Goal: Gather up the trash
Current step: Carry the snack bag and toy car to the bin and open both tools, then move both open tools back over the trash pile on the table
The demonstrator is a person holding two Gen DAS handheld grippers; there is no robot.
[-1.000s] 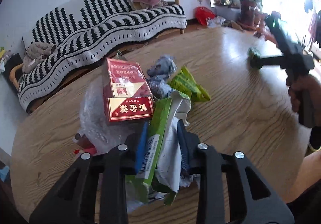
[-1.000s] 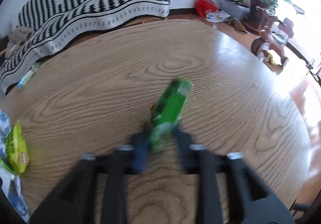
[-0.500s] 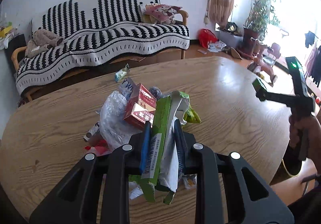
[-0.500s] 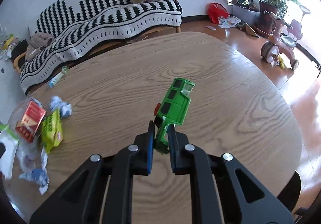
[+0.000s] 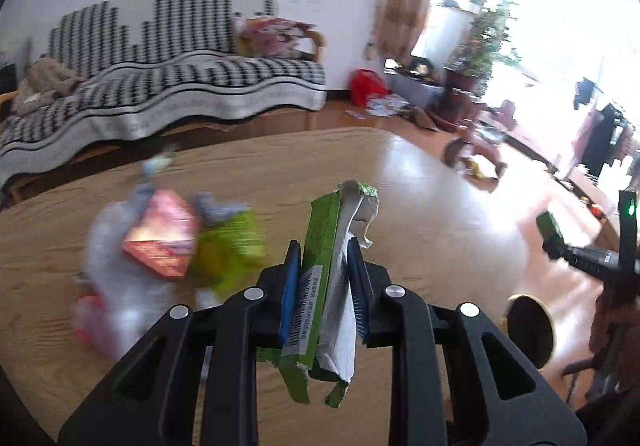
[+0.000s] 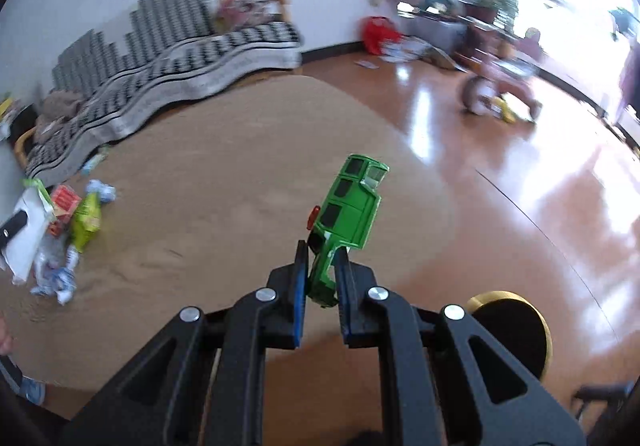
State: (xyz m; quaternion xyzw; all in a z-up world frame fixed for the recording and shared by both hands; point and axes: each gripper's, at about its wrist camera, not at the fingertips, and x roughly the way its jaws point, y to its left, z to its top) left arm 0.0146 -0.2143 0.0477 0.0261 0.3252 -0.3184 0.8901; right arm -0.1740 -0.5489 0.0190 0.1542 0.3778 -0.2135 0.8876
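Observation:
My left gripper (image 5: 323, 278) is shut on a torn green and white carton (image 5: 324, 286), held up above the round wooden table (image 5: 420, 214). My right gripper (image 6: 322, 274) is shut on a green toy car (image 6: 352, 206), held above the table's right edge. A pile of trash lies on the table: a red box (image 5: 162, 242), a yellow-green wrapper (image 5: 230, 246) and clear plastic (image 5: 116, 286). The pile also shows at the left of the right wrist view (image 6: 76, 214). The right gripper shows at the right of the left wrist view (image 5: 560, 246).
A black round bin with a gold rim (image 6: 516, 326) stands on the floor beside the table, also in the left wrist view (image 5: 528, 330). A striped sofa (image 5: 160, 86), a red bag (image 5: 366, 86), a tricycle (image 6: 496, 94) and plants stand beyond.
Both grippers have lifted and swung right with their loads. The trash pile has dropped back to the left, and the bin on the floor has come into both views.

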